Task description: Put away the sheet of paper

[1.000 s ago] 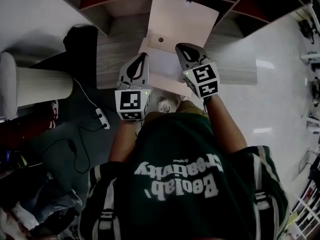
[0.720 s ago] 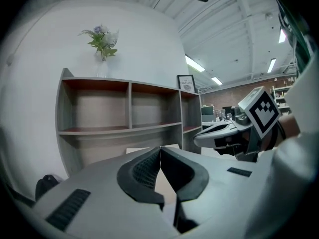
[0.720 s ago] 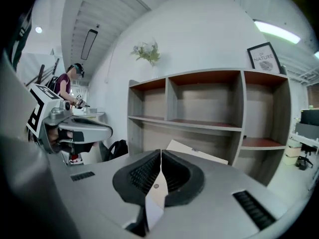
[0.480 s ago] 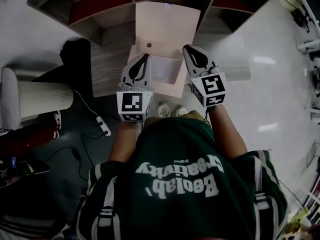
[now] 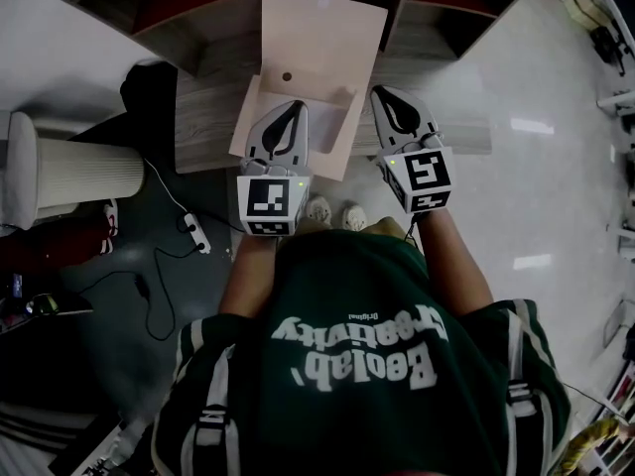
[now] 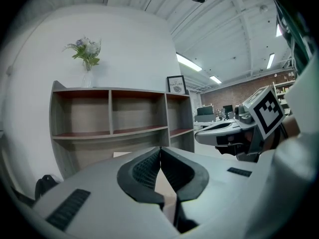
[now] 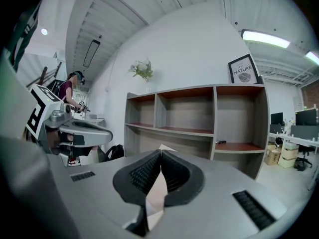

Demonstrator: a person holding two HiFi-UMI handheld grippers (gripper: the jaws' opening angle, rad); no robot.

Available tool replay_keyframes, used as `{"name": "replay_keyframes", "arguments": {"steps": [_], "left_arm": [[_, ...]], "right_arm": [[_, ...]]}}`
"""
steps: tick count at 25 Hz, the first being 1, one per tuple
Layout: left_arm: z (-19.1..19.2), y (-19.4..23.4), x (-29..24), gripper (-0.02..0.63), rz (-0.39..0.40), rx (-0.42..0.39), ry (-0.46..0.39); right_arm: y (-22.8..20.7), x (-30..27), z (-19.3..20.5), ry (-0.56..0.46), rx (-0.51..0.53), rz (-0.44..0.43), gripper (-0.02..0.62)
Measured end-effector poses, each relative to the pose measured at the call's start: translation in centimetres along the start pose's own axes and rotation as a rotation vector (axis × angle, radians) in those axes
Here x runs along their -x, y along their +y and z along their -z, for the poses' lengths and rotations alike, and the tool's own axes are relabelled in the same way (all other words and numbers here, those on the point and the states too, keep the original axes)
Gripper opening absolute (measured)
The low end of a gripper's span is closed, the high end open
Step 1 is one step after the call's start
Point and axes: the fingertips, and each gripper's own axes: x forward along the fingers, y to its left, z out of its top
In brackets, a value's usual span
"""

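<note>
A pale cream sheet of paper [image 5: 319,53] with a small dark dot hangs over the top of a wooden shelf unit [image 5: 203,117]. Its near part is bent down between the two grippers. My left gripper [image 5: 290,115] is shut on the sheet's near left part, and the paper [image 6: 162,195] shows between its closed pads. My right gripper [image 5: 389,99] is shut on the near right edge. In the right gripper view a strip of paper [image 7: 156,195] runs between the pads and pokes out past the tips.
The shelf unit [image 6: 112,128] has open compartments with red-brown boards. A vase of flowers [image 6: 87,59] and a framed print [image 7: 243,69] stand on top. On the floor at left are a white ribbed cylinder [image 5: 84,172], a black bag [image 5: 149,87] and a power strip [image 5: 194,232].
Both grippers have kept their hold on the sheet. The view has swung, so more of the shelf unit shows, and the sheet's near part now bends down more.
</note>
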Motion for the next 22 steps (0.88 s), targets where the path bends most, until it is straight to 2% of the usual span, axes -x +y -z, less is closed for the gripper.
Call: {"name": "replay_keyframes", "arguments": {"steps": [9,22], "left_arm": [[-0.2,-3.2,1.1,0.018,-0.027,-0.014,-0.011],[-0.3,-4.0,2.1,0.018,-0.047,-0.015,-0.011]], "right_arm": [[-0.1,3.1,0.1,-0.039,0.04,-0.021,0.034],[0.9,4.0,0.1,-0.046,0.033,-0.053,0.034]]}}
